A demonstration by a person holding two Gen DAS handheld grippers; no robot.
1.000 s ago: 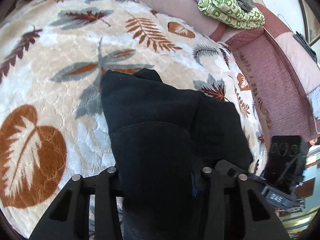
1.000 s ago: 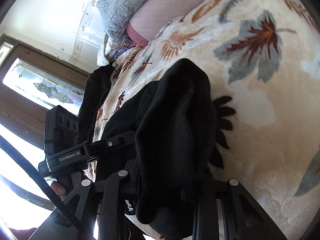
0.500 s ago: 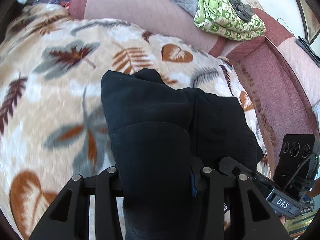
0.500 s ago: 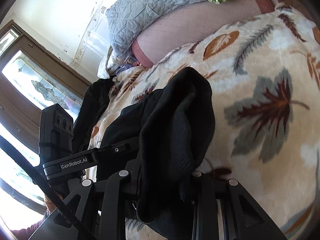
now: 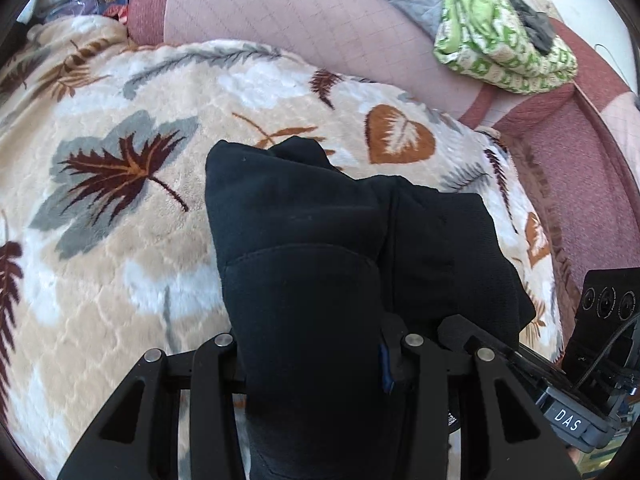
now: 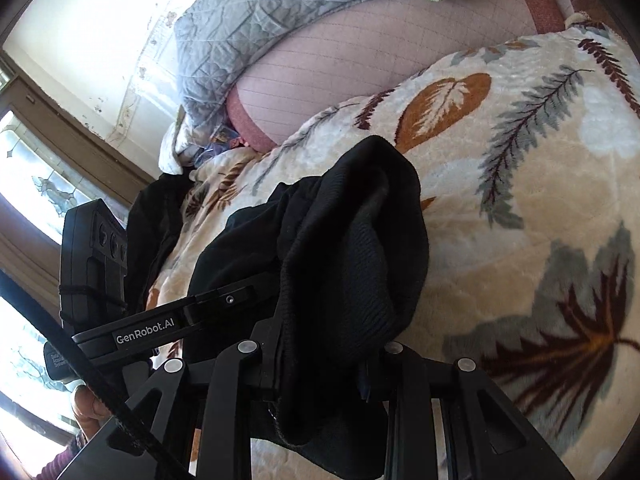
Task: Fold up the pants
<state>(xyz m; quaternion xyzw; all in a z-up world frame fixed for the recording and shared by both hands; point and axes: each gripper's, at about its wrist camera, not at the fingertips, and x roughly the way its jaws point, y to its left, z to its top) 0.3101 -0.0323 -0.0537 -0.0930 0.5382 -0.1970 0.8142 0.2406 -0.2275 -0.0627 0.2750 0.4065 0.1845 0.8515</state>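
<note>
— Room and surface? 
— Sunlit room, window at one side; sofa draped in a leaf-print blanket, green cloth on the backrest, grey quilt beside it.
— Pants? 
— Black pants bunched, lifted over the blanket's middle, long axis running away from both tools toward the backrest.
— Left tool? 
— Pinching a thick fold; fabric hides the tips.
— Right tool? 
— Pressed together on the ribbed waistband end, just beside the left.
— Nearer? 
— Neither; side by side, cloth straight ahead. Probably a carry toward the back edge, then lowering flat.
</note>
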